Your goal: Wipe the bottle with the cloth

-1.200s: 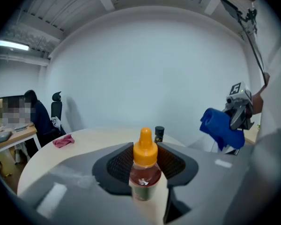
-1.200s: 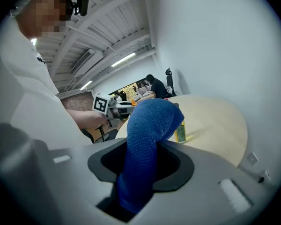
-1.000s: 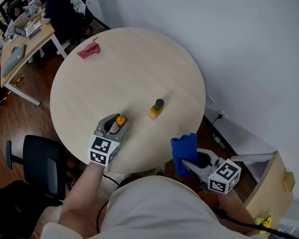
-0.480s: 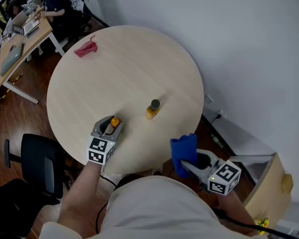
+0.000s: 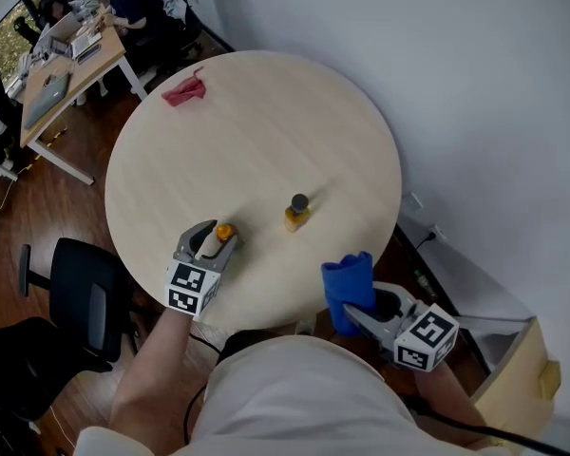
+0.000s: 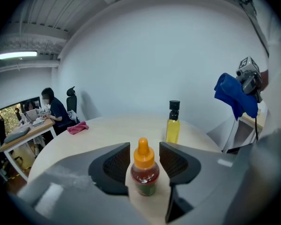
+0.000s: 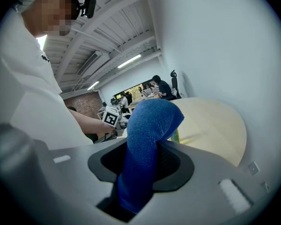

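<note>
A small bottle with an orange cap [image 5: 224,232] stands on the round wooden table [image 5: 266,122] near its front edge. My left gripper [image 5: 212,241] is shut on the bottle, whose body [image 6: 144,175] sits between the two pads. A yellow bottle with a black cap [image 5: 297,212] stands upright a little to the right and farther in, clear of both grippers. The same yellow bottle [image 6: 173,123] rises beyond the left jaws. My right gripper [image 5: 353,307] hangs off the table's front edge, shut on a blue cloth [image 5: 350,283]. The cloth [image 7: 147,144] bulges up out of the jaws.
A pink rag [image 5: 184,90] lies at the table's far left edge. A black office chair [image 5: 85,302] stands left of the table, with a desk [image 5: 71,69] and seated people beyond it. A white wall runs along the right, and a wooden cabinet [image 5: 522,388] stands at lower right.
The head view has shifted slightly. Both grippers keep their holds and their places relative to the yellow bottle.
</note>
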Action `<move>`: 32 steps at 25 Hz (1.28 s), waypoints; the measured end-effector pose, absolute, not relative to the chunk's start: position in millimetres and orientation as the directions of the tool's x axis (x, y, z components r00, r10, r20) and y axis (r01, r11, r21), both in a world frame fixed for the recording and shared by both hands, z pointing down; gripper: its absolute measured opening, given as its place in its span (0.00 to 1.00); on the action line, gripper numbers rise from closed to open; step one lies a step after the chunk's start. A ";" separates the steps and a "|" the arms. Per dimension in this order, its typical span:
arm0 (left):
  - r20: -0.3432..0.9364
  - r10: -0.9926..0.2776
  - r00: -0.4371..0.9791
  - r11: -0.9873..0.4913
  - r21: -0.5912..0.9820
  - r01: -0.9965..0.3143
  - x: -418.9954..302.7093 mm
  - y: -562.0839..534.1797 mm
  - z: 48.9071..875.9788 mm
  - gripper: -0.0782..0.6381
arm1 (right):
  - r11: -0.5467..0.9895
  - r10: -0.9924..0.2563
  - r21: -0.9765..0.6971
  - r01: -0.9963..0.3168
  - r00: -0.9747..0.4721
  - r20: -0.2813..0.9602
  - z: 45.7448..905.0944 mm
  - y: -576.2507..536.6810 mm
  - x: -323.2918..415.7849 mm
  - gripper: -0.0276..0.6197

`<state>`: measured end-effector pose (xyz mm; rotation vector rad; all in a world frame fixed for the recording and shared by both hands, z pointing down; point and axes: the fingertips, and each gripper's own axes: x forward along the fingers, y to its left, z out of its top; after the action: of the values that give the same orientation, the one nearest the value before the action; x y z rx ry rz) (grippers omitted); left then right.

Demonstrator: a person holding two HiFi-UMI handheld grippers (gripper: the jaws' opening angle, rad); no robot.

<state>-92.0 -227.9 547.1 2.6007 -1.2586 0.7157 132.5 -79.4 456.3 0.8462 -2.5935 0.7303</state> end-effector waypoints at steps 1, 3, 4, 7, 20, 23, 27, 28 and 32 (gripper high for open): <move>0.482 -0.709 0.515 -0.616 -0.068 -0.784 -94.0 -224.2 539.7 0.40 | 0.703 -0.449 -0.372 -0.607 -0.784 0.429 456.1 -80.5 134.0 0.28; 0.471 -0.738 0.483 -0.578 -0.072 -0.813 -99.2 -213.7 523.0 0.40 | 0.718 -0.435 -0.380 -0.584 -0.802 0.410 455.5 -82.1 136.4 0.28; 0.468 -0.751 0.466 -0.556 -0.066 -0.829 -102.2 -206.8 514.9 0.40 | 0.725 -0.427 -0.383 -0.573 -0.810 0.402 455.5 -82.4 137.4 0.28; 0.464 -0.781 0.419 -0.488 -0.034 -0.872 -112.7 -183.1 496.3 0.40 | 0.747 -0.404 -0.388 -0.540 -0.832 0.379 456.2 -82.1 141.1 0.28; 0.464 -0.775 0.429 -0.521 -0.083 -0.850 -129.7 -81.2 470.2 0.37 | 0.740 -0.459 -0.350 -0.575 -0.811 0.361 461.5 -28.4 133.3 0.28; 0.427 -0.778 0.461 -0.543 -0.087 -0.835 -153.9 -50.7 461.9 0.37 | 0.722 -0.494 -0.322 -0.613 -0.782 0.380 459.8 6.8 115.6 0.28; 0.373 -0.764 0.527 -0.594 -0.084 -0.800 -191.9 15.7 450.7 0.36 | 0.674 -0.567 -0.308 -0.672 -0.737 0.367 448.5 68.9 80.9 0.28; 0.361 -0.754 0.549 -0.609 -0.073 -0.790 -198.9 33.9 449.3 0.36 | 0.657 -0.588 -0.309 -0.688 -0.724 0.361 444.6 86.9 72.4 0.28; 0.357 -0.697 0.622 -0.676 -0.038 -0.736 -218.2 100.2 450.6 0.36 | 0.600 -0.644 -0.315 -0.736 -0.677 0.356 429.5 163.1 36.8 0.28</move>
<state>-218.2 100.2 450.6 2.7271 -1.2092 0.5272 36.8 163.1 429.5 1.1452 -2.6211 0.6563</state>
